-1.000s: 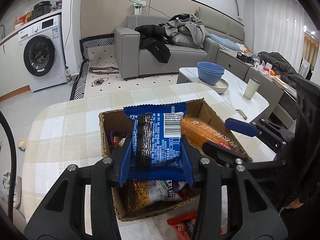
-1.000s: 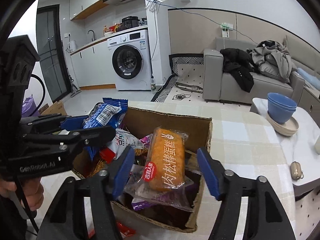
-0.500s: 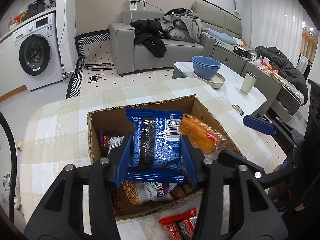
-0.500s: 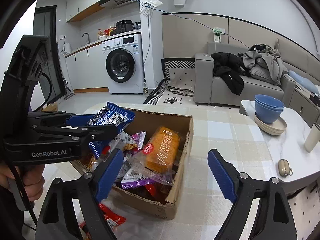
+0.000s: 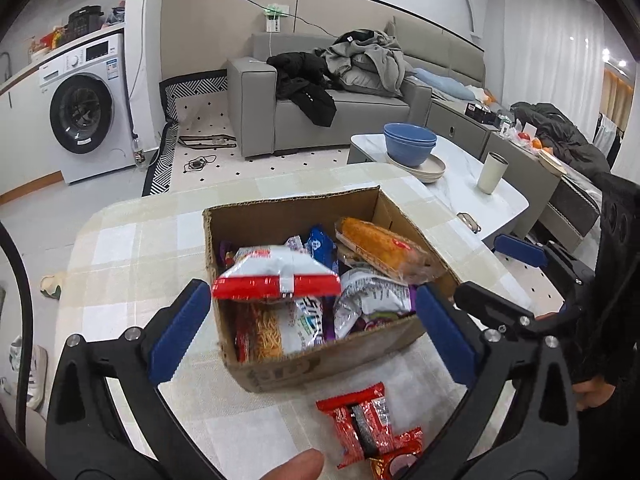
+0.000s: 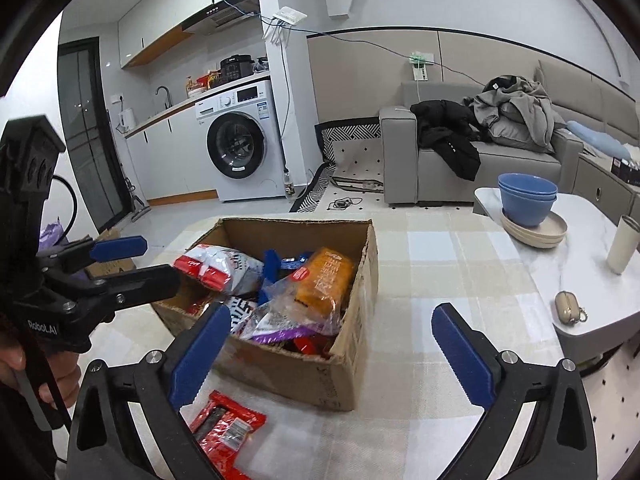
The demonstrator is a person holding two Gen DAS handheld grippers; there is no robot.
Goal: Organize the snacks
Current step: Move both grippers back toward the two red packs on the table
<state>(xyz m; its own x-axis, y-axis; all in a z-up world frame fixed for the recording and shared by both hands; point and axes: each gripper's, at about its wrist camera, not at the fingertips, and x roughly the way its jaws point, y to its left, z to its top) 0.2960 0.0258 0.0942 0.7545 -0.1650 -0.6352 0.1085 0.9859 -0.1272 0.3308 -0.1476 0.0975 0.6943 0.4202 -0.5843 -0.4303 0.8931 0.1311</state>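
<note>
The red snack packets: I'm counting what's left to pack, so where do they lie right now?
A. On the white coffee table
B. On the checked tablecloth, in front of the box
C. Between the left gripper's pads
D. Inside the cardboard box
B: the red snack packets lie on the checked tablecloth just outside the near wall of the cardboard box, with no gripper touching them.
</note>
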